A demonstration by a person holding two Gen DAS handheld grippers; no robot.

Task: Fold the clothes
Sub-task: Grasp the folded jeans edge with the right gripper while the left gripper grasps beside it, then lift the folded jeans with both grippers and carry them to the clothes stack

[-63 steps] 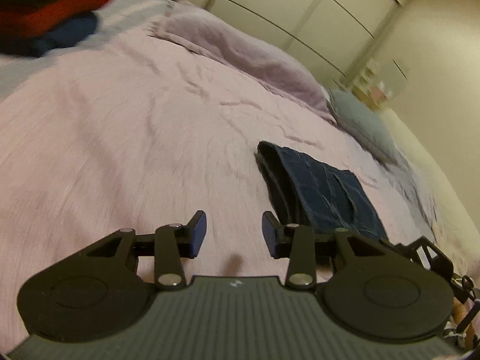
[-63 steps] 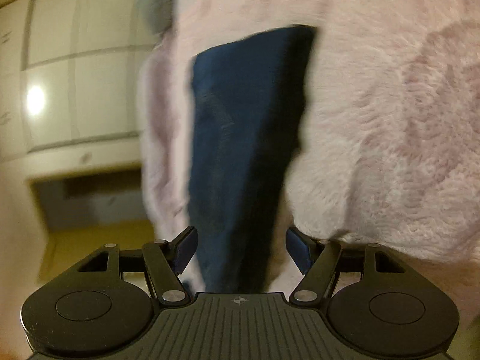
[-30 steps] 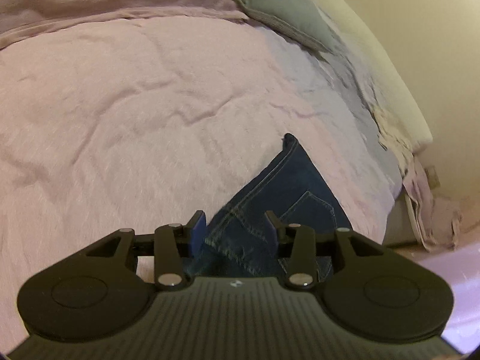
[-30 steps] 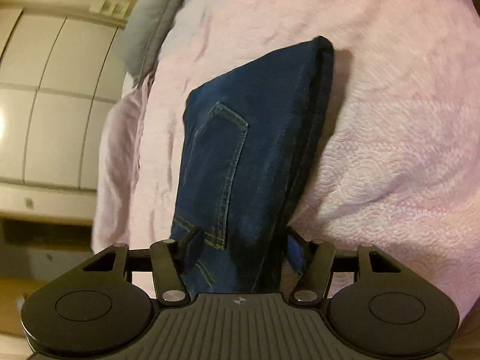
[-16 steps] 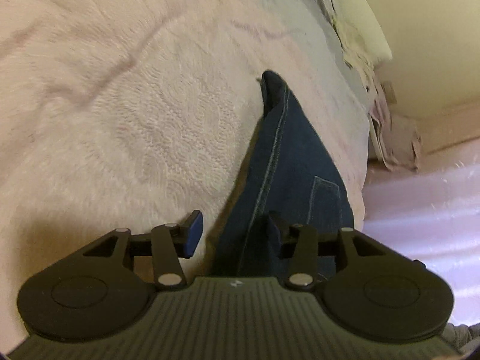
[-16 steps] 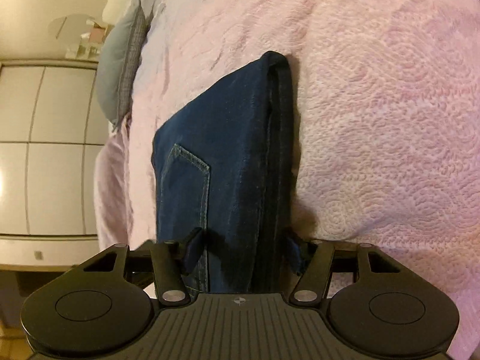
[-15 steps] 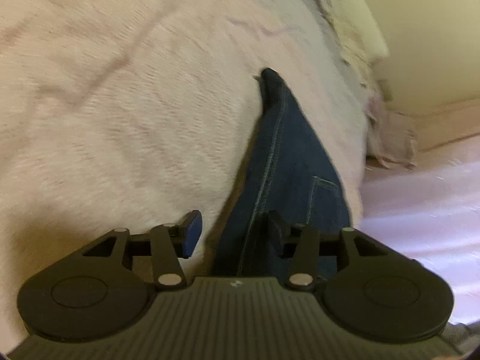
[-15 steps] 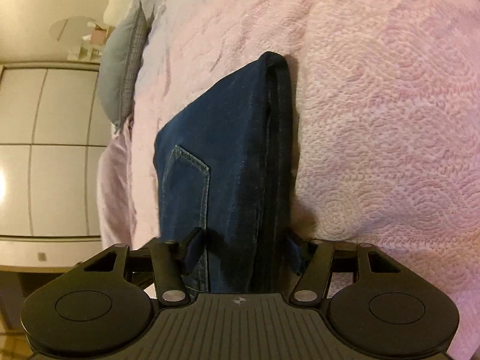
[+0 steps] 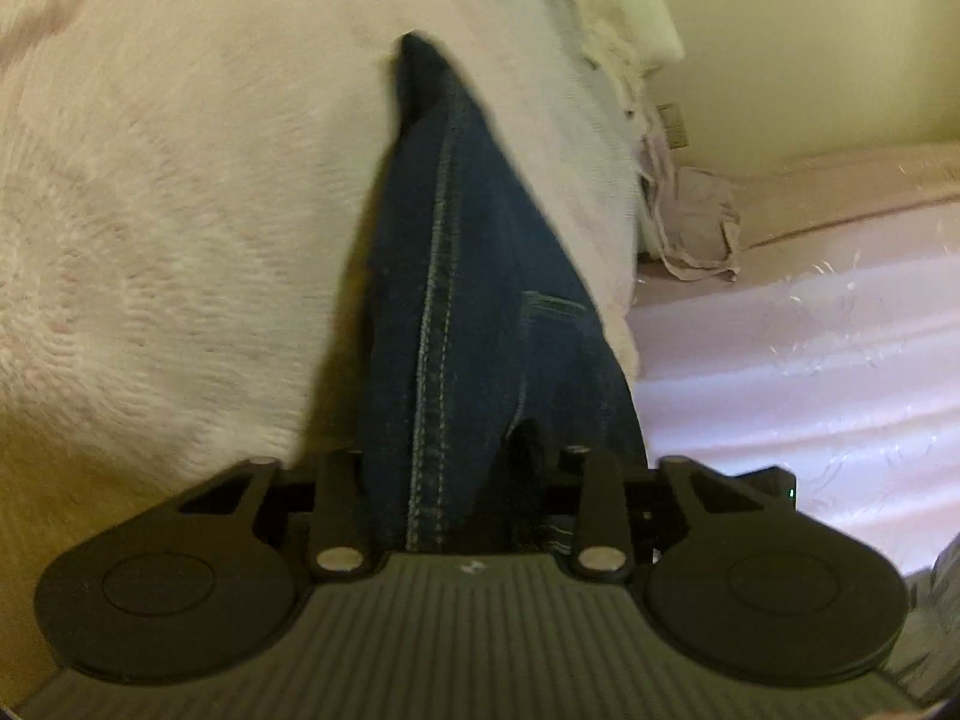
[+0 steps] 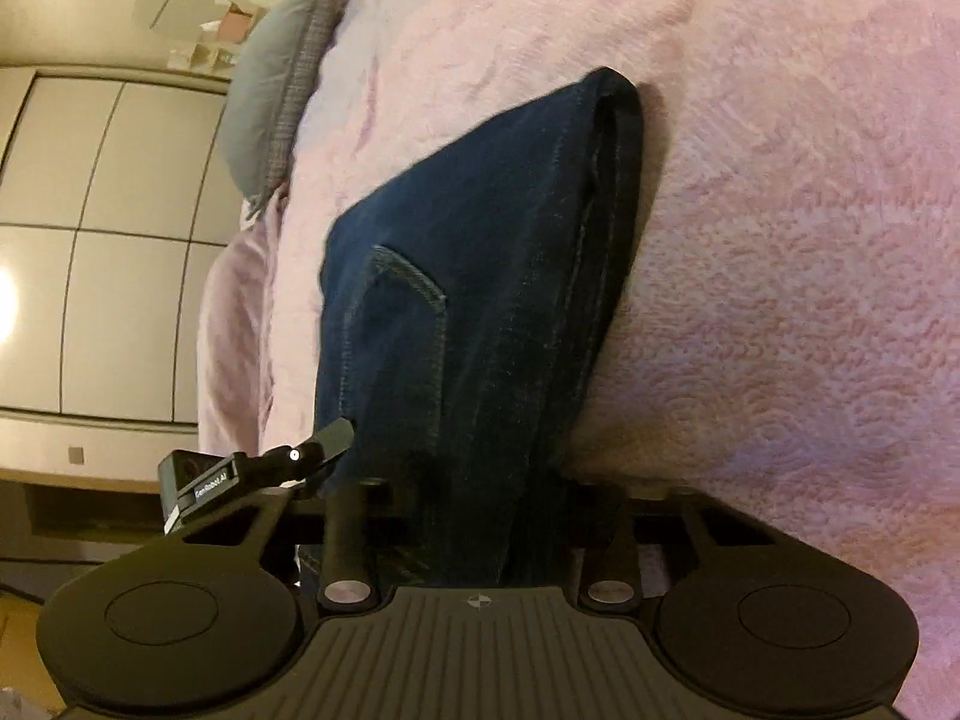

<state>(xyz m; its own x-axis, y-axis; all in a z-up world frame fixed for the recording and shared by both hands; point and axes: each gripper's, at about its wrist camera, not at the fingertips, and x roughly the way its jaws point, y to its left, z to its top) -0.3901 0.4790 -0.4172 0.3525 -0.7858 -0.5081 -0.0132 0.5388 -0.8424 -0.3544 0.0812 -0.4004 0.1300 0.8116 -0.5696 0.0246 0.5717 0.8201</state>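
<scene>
Left gripper (image 9: 447, 483), right gripper (image 10: 480, 516) closing on folded jeans (image 10: 480, 276) near edge; grasp step; next likely lift together off bedspread (image 10: 780, 240).

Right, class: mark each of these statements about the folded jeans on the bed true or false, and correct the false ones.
1. The jeans are folded and lie on a pink bedspread. True.
2. The left tool hangs over bare bedspread with nothing between its jaws. False: denim fills the gap, and the jaws are closing on it.
3. The right tool has the jeans' near end between its jaws. True; they are closing too.
4. A stitched pocket shows on the jeans' upper face. True.
5. The jeans are bright red. False: they are dark blue denim.
6. A grey pillow sits on top of the jeans. False: it lies apart, at the bed's far end.
</scene>
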